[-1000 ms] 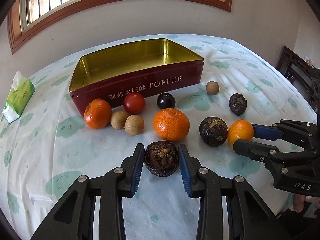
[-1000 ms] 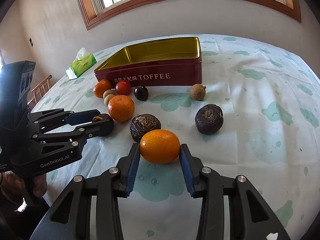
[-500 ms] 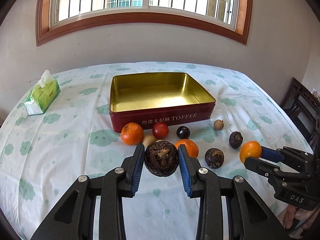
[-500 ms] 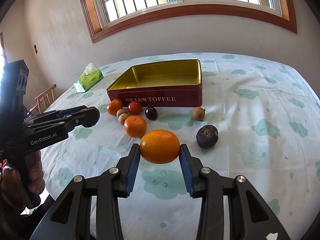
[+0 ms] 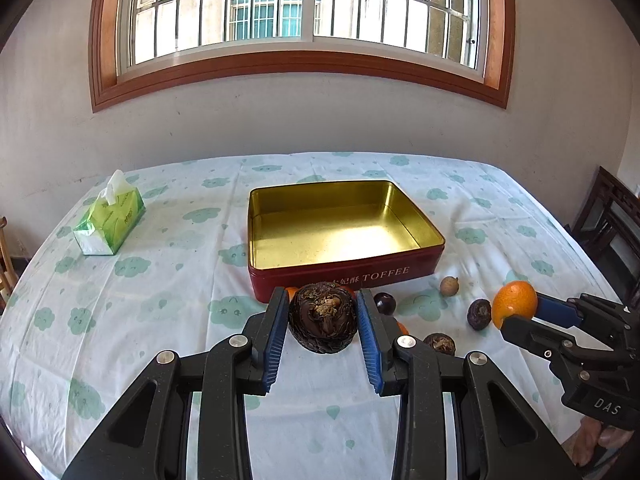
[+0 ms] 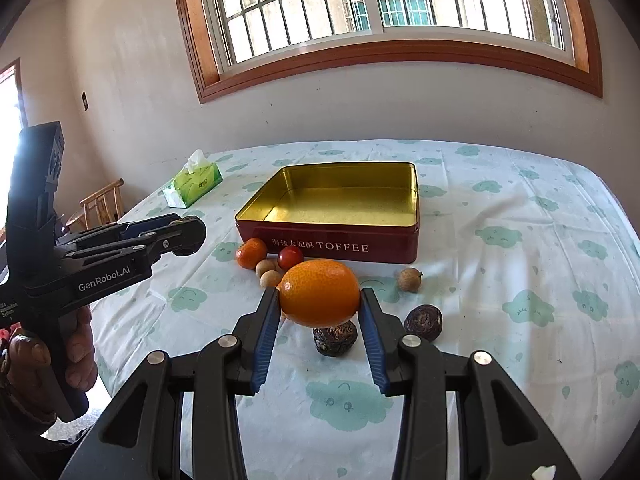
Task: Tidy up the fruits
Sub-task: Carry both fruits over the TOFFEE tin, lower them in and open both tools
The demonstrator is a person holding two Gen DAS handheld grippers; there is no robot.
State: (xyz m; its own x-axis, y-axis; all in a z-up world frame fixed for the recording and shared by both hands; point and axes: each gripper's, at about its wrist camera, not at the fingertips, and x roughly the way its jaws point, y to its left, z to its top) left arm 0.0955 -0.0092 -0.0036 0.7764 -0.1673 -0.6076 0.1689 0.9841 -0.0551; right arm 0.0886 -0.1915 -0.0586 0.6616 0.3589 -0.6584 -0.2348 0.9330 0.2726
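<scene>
My left gripper [image 5: 322, 320] is shut on a dark brown wrinkled fruit [image 5: 322, 323], held up off the table in front of the red toffee tin [image 5: 344, 276] with its gold inside. My right gripper [image 6: 319, 300] is shut on an orange mandarin [image 6: 319, 298], also lifted above the cloth; in the left wrist view it shows at the right with the mandarin [image 5: 514, 309]. Loose fruits lie before the tin: a mandarin [image 6: 251, 253], a red tomato [image 6: 290, 257], two tan longans [image 6: 270, 275], another longan [image 6: 409, 279] and two dark wrinkled fruits [image 6: 423, 322] [image 6: 335, 336].
A green tissue pack [image 5: 109, 220] lies at the far left of the cloud-print tablecloth [image 5: 160, 280]. Wooden chairs stand past the table's left [image 6: 102, 202] and right [image 5: 612, 220] edges. A wall with a barred window is behind. A hand [image 6: 78, 348] grips the left tool.
Both grippers have risen from the table with their fruits: the dark fruit and the mandarin no longer touch the cloth. The views now look down on the tin from higher up.
</scene>
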